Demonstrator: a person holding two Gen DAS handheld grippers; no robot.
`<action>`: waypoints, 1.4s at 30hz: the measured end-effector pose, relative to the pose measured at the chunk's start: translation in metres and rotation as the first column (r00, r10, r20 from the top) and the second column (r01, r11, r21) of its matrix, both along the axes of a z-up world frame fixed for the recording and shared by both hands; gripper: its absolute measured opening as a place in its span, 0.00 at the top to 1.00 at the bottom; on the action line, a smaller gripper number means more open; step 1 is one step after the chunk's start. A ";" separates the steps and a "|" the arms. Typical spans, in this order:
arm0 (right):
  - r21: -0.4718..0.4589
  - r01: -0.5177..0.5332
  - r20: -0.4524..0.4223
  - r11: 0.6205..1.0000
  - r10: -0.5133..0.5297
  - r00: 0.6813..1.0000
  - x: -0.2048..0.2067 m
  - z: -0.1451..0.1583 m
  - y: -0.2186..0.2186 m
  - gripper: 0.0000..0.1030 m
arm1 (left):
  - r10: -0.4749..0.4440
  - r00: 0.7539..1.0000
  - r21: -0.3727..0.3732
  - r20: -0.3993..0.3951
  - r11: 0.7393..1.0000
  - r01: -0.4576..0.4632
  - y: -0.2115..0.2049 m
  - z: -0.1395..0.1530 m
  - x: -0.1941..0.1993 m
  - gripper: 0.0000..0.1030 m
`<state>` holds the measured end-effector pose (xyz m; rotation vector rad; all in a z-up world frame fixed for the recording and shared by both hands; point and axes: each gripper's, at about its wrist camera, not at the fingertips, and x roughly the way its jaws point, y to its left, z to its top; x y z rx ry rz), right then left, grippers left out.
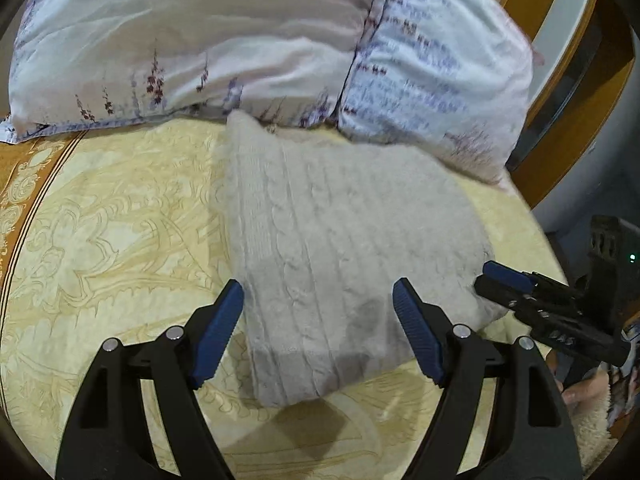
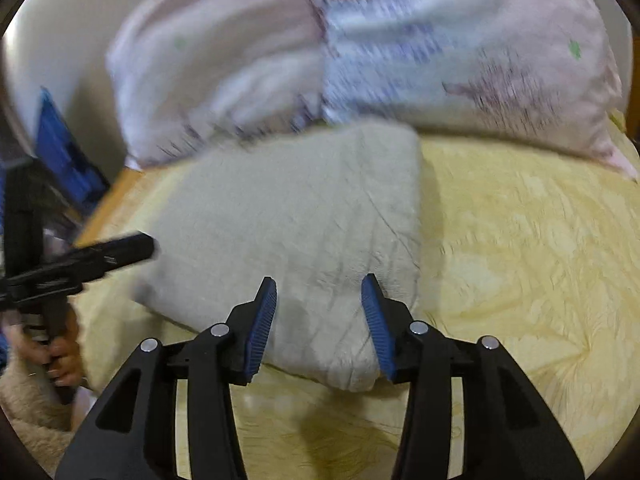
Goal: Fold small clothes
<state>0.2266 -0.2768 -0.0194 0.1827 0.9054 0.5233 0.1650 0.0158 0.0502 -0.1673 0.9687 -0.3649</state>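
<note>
A grey cable-knit garment [image 1: 340,240] lies folded into a thick rectangle on the yellow patterned bed cover [image 1: 112,240]. Its far edge touches the pillow. My left gripper [image 1: 318,292] is open and empty, with its blue pads above the garment's near end. In the right wrist view the same garment [image 2: 288,220] lies ahead, and my right gripper [image 2: 320,284] is open and empty above its near edge. The right gripper also shows at the right edge of the left wrist view [image 1: 496,276], beside the garment. This view is blurred.
A large pale floral pillow [image 1: 248,40] lies behind the garment. A wooden headboard [image 1: 560,128] curves at the right in the left wrist view. My left gripper [image 2: 136,246] and the hand holding it reach in at the left of the right wrist view.
</note>
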 end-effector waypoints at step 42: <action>-0.254 0.211 0.031 0.944 -0.210 0.977 -0.065 -0.030 0.026 0.01 | 0.118 0.993 0.318 -0.016 0.942 -0.107 -0.007 -0.041 -0.065 0.02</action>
